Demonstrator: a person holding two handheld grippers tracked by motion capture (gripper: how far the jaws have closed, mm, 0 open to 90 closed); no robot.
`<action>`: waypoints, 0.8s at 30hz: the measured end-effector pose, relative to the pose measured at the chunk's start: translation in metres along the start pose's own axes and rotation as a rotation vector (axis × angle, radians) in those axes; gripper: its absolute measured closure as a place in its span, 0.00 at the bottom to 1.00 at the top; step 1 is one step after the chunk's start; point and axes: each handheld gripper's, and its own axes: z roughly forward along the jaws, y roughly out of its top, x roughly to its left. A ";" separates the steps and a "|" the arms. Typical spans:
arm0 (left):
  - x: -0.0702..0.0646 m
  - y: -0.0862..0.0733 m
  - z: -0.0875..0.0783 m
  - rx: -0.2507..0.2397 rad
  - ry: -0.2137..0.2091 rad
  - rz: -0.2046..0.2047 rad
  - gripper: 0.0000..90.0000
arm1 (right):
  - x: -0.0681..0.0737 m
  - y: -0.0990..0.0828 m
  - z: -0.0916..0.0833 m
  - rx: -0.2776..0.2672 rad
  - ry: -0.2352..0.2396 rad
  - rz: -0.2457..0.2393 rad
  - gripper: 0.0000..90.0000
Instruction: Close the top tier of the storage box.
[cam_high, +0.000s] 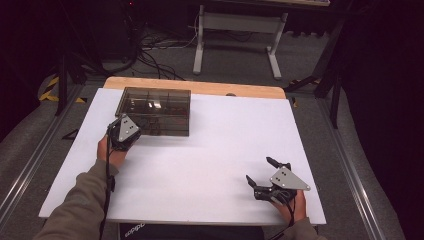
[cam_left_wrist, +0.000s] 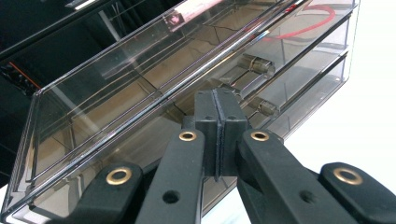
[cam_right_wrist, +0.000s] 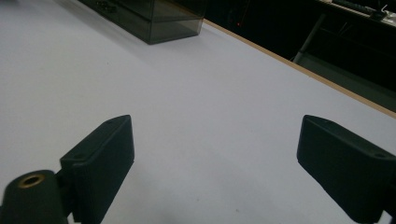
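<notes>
A smoky transparent box (cam_high: 155, 107) with several compartments sits at the far left of the white table (cam_high: 210, 150). My left gripper (cam_high: 130, 130) is at the box's near left corner, under its grey plate. In the left gripper view its jaws (cam_left_wrist: 217, 126) are shut pad to pad, tips up against the front edge of the box (cam_left_wrist: 116, 107); I cannot tell whether anything thin is pinched. My right gripper (cam_high: 259, 169) rests near the table's front right corner, open. Nothing lies between its fingers (cam_right_wrist: 217, 135), and the box (cam_right_wrist: 149, 18) stands far off.
Small metal parts (cam_left_wrist: 261, 65) and a red cable (cam_left_wrist: 303, 28) lie inside the box. A wooden strip (cam_high: 200, 87) borders the table's far edge. Beyond it, a white desk frame (cam_high: 240, 30) and floor cables (cam_high: 155, 50).
</notes>
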 end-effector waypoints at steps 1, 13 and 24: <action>0.000 0.000 0.000 0.004 -0.002 -0.001 0.99 | 0.000 0.000 0.000 0.000 0.000 0.000 0.13; 0.000 0.000 0.001 0.000 0.000 -0.006 0.99 | 0.000 0.000 0.000 0.002 0.000 -0.002 0.13; 0.001 0.003 -0.009 -0.022 0.000 -0.023 0.96 | 0.000 0.001 -0.002 -0.004 -0.001 -0.002 0.13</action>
